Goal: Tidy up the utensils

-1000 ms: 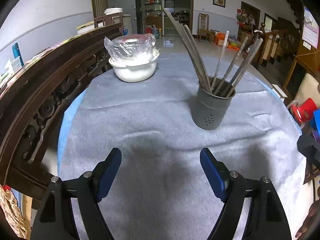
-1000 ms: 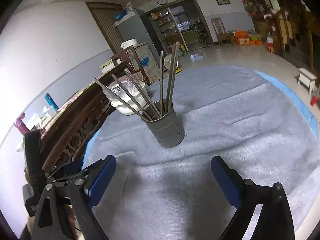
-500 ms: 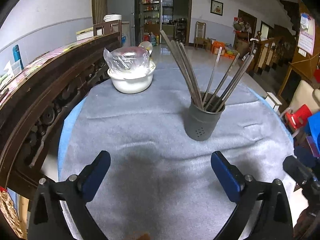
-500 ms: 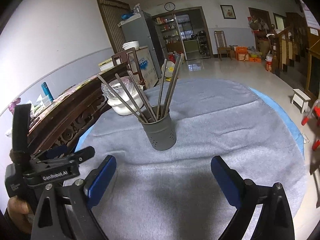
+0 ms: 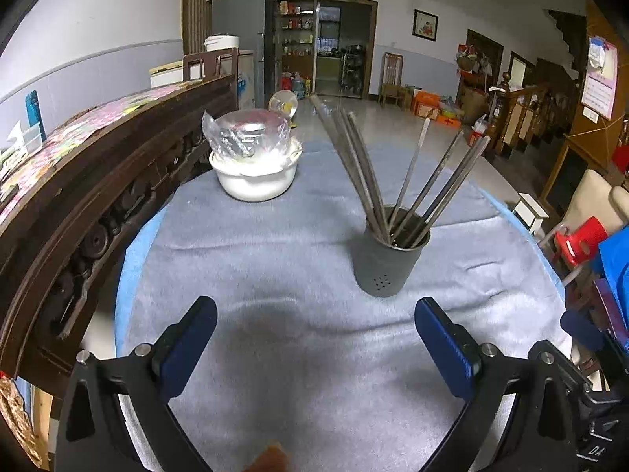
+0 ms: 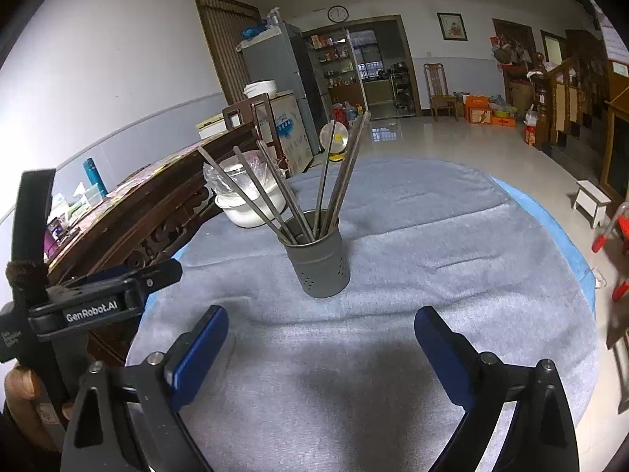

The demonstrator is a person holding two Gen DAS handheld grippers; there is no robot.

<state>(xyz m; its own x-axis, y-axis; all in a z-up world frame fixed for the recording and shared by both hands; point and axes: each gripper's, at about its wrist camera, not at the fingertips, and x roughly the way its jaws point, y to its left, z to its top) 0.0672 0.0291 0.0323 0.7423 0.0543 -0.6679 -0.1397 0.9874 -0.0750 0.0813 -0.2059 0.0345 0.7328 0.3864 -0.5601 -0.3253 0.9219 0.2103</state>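
Observation:
A dark grey perforated utensil holder stands upright on the grey cloth of the round table; it also shows in the right wrist view. Several metal chopsticks lean out of it, fanned left and right, and show in the right wrist view. My left gripper is open and empty, held near the table's front, short of the holder. My right gripper is open and empty, also short of the holder. The left gripper's body shows at the left of the right wrist view.
A white bowl with a plastic bag over it stands at the back left of the table. A carved dark wooden bench back runs along the table's left edge. A red stool and a white stool stand on the floor to the right.
Both grippers have drawn back and risen from the holder, which now looks smaller and farther. The left gripper's jaws have opened wider. The holder and chopsticks have not moved.

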